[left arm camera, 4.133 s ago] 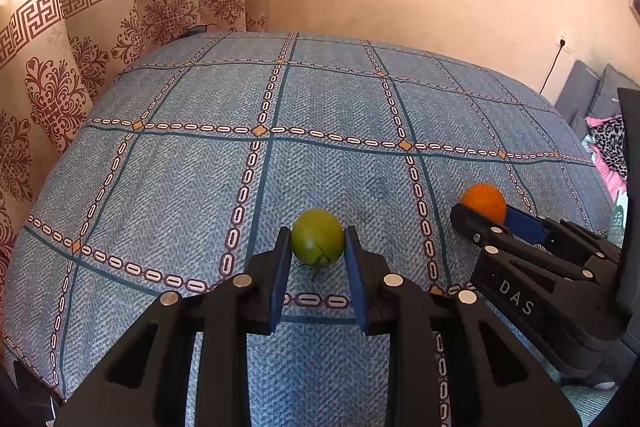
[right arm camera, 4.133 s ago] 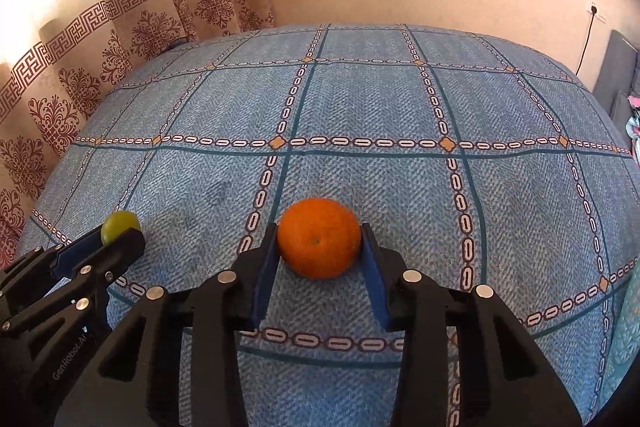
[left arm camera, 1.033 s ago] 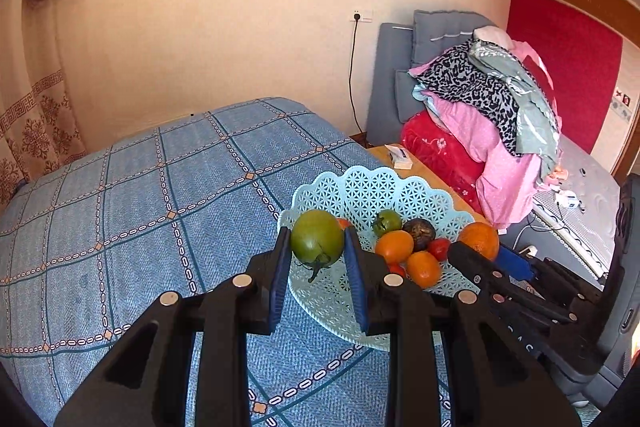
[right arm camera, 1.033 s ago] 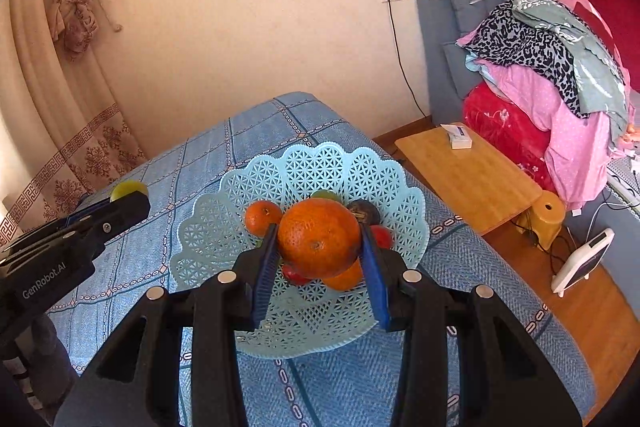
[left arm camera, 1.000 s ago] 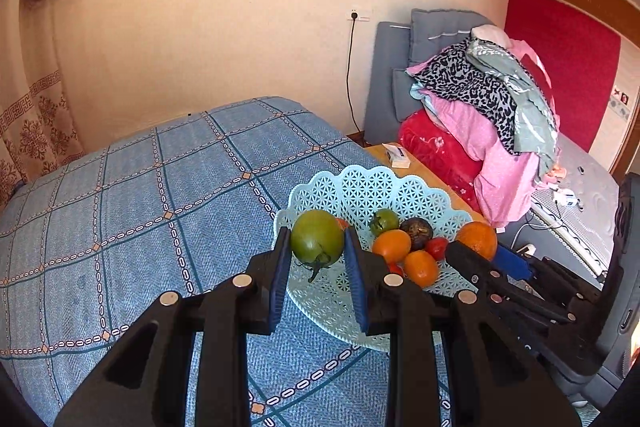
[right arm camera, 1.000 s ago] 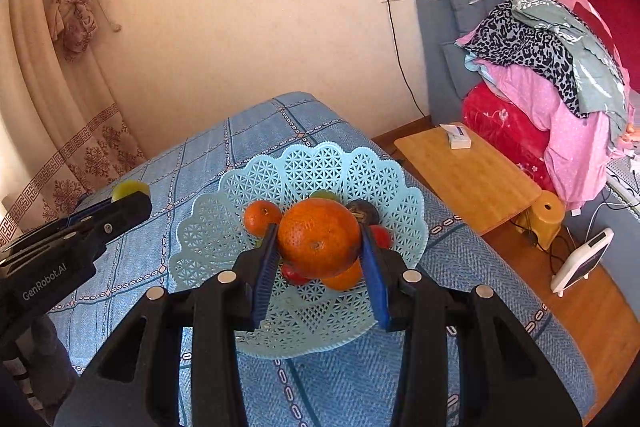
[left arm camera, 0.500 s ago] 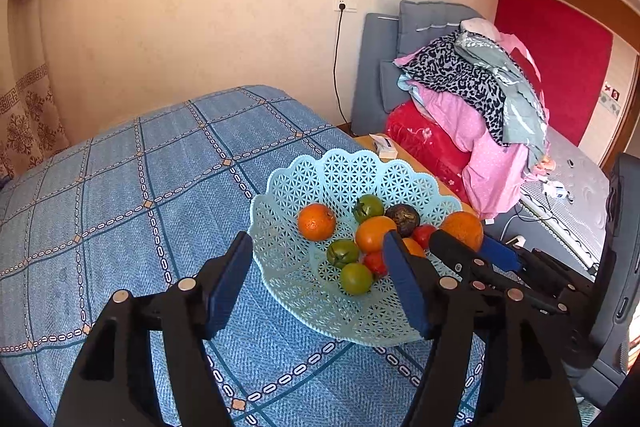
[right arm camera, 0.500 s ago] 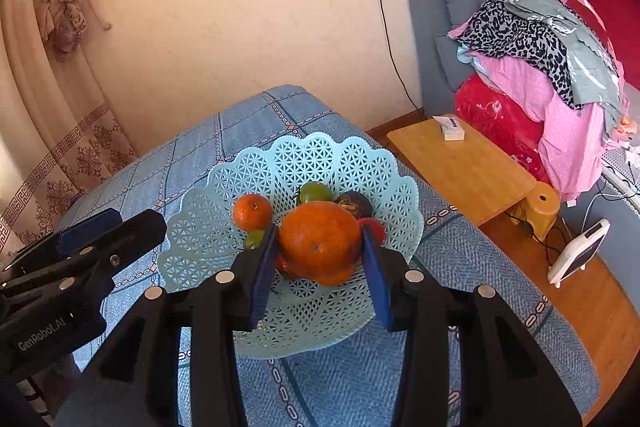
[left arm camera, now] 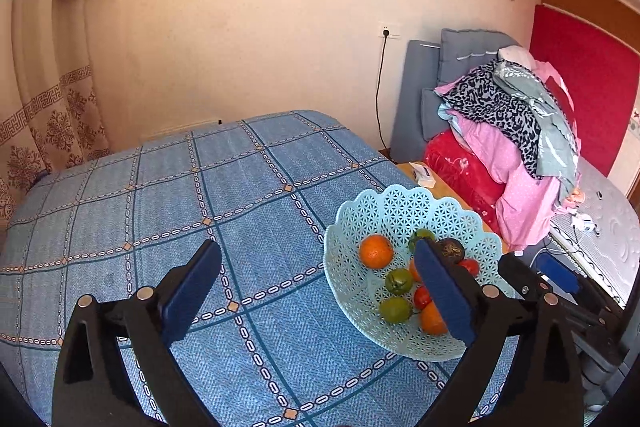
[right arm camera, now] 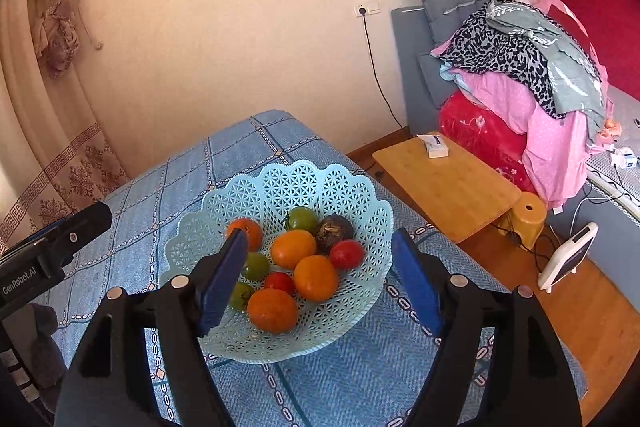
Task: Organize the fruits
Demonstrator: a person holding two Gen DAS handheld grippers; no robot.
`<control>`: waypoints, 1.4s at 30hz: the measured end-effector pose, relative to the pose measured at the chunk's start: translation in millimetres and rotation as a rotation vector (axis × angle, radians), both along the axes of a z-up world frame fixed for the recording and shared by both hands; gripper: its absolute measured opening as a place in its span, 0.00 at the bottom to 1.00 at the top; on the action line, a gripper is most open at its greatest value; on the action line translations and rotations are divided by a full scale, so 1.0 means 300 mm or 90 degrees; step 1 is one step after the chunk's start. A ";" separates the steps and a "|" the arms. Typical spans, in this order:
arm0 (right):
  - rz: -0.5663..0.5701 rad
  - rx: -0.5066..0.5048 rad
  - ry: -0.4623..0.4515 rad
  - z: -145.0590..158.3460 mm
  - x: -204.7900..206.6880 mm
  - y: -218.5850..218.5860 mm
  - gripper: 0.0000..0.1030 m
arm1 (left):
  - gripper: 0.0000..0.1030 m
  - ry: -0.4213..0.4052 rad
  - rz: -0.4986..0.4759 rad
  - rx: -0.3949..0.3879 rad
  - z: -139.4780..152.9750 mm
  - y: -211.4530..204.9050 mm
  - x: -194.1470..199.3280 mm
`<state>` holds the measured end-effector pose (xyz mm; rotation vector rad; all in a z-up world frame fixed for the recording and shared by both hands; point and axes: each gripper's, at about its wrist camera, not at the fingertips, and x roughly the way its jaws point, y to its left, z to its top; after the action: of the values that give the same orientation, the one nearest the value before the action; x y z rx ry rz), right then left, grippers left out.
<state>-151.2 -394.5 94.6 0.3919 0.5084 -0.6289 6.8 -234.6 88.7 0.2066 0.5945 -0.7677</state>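
- Fruits (right arm camera: 294, 259) lie piled in a pale blue lattice basket (right arm camera: 288, 183) that stands on the blue patterned bedspread (left arm camera: 168, 211), close to the bed corner nearest a low wooden table (right arm camera: 444, 187).
- Pile, seen from the right wrist view: three oranges, green tomatoes, two red tomatoes and one dark round fruit (right arm camera: 334, 227), all touching or just beside one another on the basket floor.
- Right gripper (right arm camera: 320, 283) points down at a slant over the near rim of the basket, with the fruit showing in the gap between its blue pads.
- Its jaws have just been opening and stand wide; nothing is between the pads, and the big orange (right arm camera: 273, 310) sits in the basket just below them, clear of both.
- Left gripper (left arm camera: 316, 291) also tilts downward, over the bedspread at the basket's left side; its right finger crosses in front of the basket in the left wrist view.
- Its jaws have just been opening too and are spread very wide, with only bedspread and the basket's edge seen between them.
- A green tomato (left arm camera: 395, 309) lies in the basket near the front, touching no pad.
- Each gripper shows at the edge of the other's view, the two set side by side and apart.
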 end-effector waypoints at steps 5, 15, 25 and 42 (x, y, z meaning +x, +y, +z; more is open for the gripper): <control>-0.007 -0.017 -0.007 0.028 -0.010 0.023 0.86 | 0.94 -0.010 0.009 0.003 0.010 0.018 0.009; -0.015 -0.039 -0.014 0.087 -0.036 0.062 0.97 | 0.94 -0.052 0.012 0.012 0.031 0.037 -0.020; -0.061 -0.040 -0.007 0.103 -0.077 0.062 0.97 | 0.94 -0.106 0.026 0.024 0.064 0.052 -0.053; -0.048 -0.089 0.042 0.071 -0.062 0.116 0.97 | 0.94 -0.135 -0.020 0.051 0.053 0.041 -0.110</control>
<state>-169.7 -359.7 115.9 0.2592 0.5106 -0.7472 -26.1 -222.3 104.7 0.3677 0.4219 -0.7418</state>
